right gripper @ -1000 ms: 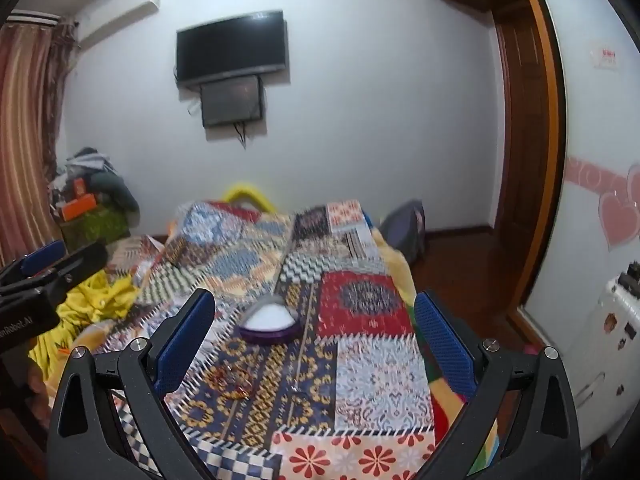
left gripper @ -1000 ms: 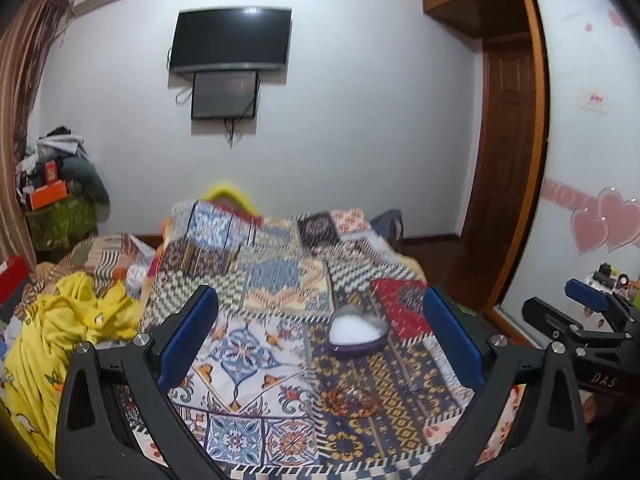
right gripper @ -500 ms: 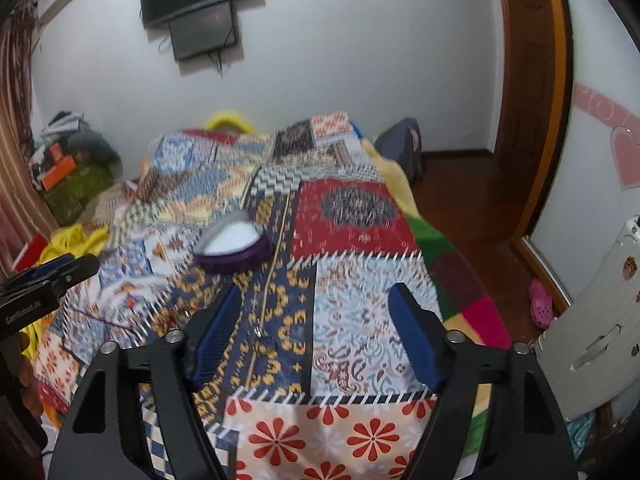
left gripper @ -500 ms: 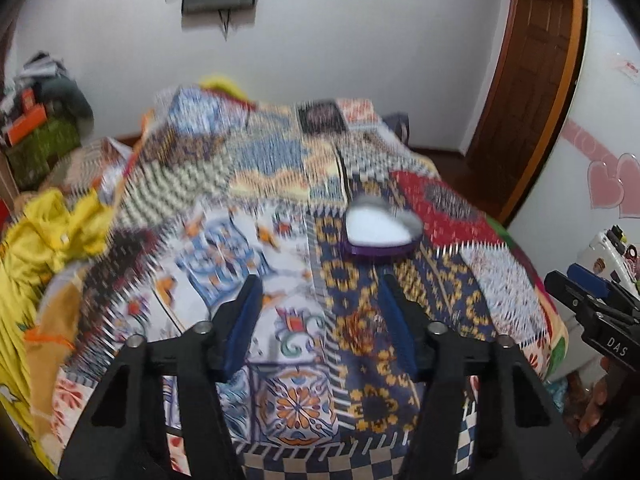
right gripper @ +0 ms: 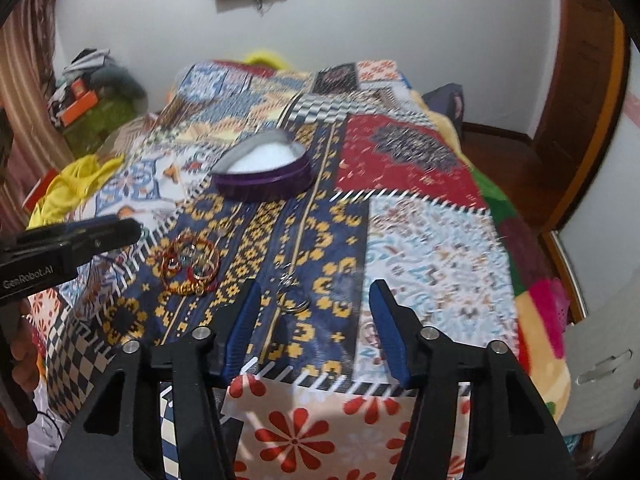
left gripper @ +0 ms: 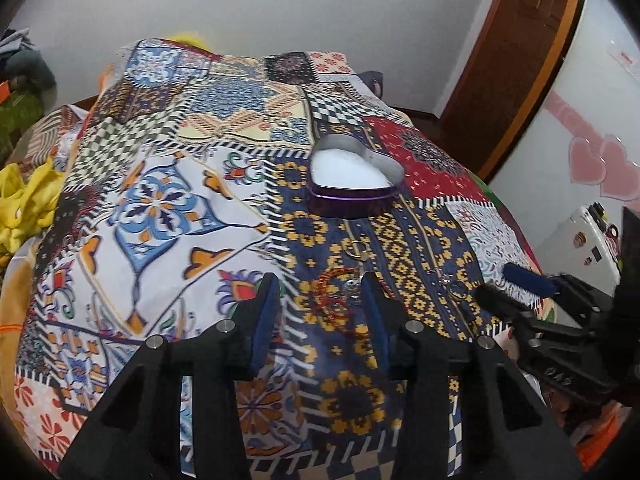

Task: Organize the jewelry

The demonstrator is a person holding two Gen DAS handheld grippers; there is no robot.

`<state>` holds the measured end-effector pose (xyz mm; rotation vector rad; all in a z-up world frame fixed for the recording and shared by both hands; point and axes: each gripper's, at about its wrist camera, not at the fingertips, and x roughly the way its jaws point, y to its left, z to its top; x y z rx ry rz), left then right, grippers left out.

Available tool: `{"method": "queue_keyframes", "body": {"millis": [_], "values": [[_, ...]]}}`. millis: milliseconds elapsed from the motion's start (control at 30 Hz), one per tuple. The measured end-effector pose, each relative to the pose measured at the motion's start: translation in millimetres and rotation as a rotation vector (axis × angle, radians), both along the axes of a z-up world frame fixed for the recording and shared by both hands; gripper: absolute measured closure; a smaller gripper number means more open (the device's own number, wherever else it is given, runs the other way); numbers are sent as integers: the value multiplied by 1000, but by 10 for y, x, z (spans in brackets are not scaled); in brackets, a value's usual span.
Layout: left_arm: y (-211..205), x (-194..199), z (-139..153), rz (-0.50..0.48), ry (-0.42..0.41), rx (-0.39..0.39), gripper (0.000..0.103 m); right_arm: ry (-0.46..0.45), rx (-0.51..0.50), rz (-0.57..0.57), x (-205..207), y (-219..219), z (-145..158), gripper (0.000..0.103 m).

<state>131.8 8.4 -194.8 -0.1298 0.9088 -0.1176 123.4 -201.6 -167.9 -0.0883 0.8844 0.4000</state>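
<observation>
A purple heart-shaped box [left gripper: 352, 178] with white lining stands open on the patchwork bedspread; it also shows in the right wrist view [right gripper: 264, 172]. A pile of red and gold bangles [right gripper: 190, 262] lies in front of it, and in the left wrist view [left gripper: 340, 300] sits between my fingers. My left gripper [left gripper: 320, 304] is open just above the bangles. A small gold ring [left gripper: 356, 249] lies beyond them. A silver pendant with rings [right gripper: 290, 294] lies just ahead of my open, empty right gripper [right gripper: 314, 308].
The patchwork bedspread [right gripper: 420, 240] covers the whole bed. Yellow cloth [left gripper: 24, 200] is heaped at the left. A wooden door [left gripper: 516, 52] and a white wall with pink hearts stand at the right. A white appliance [right gripper: 600, 368] is beside the bed's right edge.
Both grippers have tilted down and moved in toward the bed. Both pairs of jaws have narrowed from wide open. The left one now hovers over the bangles.
</observation>
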Motion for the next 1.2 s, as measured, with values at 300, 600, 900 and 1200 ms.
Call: {"method": "queue_keyframes", "body": {"millis": [300, 600, 900, 1200], "values": [[-256, 151, -118, -67, 2, -45, 80, 49, -14, 20, 109, 30, -178, 64], [-335, 275, -245, -76, 17, -34, 96, 46, -2, 38, 132, 35, -182, 81], [-383, 225, -138, -84, -34, -2, 101, 42, 13, 35, 120, 13, -145, 83], [-302, 154, 190, -72, -111, -7, 101, -13, 41, 17, 112, -55, 99, 83]]}}
